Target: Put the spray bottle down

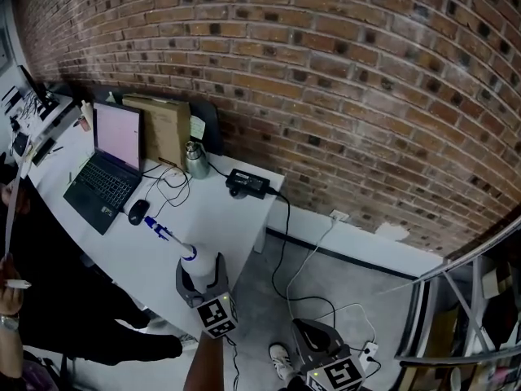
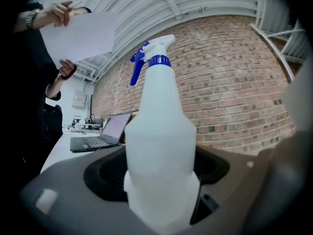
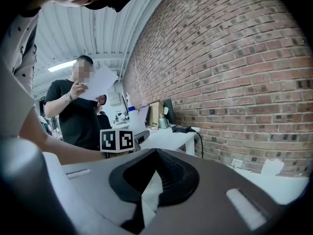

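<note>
left gripper (image 1: pixel 199 279) is clamped on the spray bottle (image 2: pixel 161 141), white body filling the space between its jaws. in the head view the bottle hangs over the near edge of the table (image 1: pixel 228 218), leaning, its blue nozzle (image 1: pixel 159 231) pointing toward the mouse (image 1: pixel 138 211). its base is cut off in the left gripper view and hidden behind the gripper from above, so contact with the table can't be told. right gripper (image 3: pixel 151 153) sits low off the table, jaws pressed together, empty, half out of frame in the head view.
</note>
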A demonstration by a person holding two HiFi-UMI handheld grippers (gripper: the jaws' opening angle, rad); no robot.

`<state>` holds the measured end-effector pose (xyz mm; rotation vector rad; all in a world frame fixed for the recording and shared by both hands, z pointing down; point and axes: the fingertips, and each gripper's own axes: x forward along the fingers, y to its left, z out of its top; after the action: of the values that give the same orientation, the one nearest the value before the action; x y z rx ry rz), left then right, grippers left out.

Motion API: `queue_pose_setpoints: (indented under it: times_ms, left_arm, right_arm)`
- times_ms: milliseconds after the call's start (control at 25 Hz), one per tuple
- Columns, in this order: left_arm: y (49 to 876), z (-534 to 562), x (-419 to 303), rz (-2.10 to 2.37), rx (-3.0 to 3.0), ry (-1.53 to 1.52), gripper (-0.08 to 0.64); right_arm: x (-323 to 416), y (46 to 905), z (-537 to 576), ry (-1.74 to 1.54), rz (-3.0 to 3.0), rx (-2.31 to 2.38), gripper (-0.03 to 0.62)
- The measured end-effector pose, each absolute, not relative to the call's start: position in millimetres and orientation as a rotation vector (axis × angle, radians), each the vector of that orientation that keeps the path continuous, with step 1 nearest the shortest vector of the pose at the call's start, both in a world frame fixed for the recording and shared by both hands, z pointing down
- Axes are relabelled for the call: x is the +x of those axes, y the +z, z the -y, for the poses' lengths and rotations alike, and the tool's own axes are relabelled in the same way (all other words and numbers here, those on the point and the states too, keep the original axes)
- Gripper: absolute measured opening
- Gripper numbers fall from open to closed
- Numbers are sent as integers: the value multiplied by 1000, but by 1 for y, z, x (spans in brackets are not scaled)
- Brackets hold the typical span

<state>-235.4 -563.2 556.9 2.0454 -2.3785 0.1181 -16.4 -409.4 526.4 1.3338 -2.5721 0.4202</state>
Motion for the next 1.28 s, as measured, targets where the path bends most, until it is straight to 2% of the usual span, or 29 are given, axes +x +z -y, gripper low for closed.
queue_pose_setpoints:
  times_ms: [640, 960, 1080, 1200, 1280]
  left_arm:
    - [570, 540, -233, 2349, 2042, 229, 379]
    - [551, 493, -211, 2229, 2070, 149, 374]
    - [532, 463, -198, 2177, 2082, 91, 343]
    - [510, 429, -194, 2176, 2067, 47, 278]
    - [498, 404, -193, 2188, 2048, 41, 186]
  right_arm:
    - [-20, 521, 394, 414, 2589, 1306, 0]
    - [-39, 530, 417, 356, 2592, 1331, 0]
    - [-53, 522, 425, 303, 2624, 1333, 0]
    - [-67, 511, 422, 283, 2657, 1336, 0]
    - [-73, 504, 410, 284, 2673, 1335, 0]
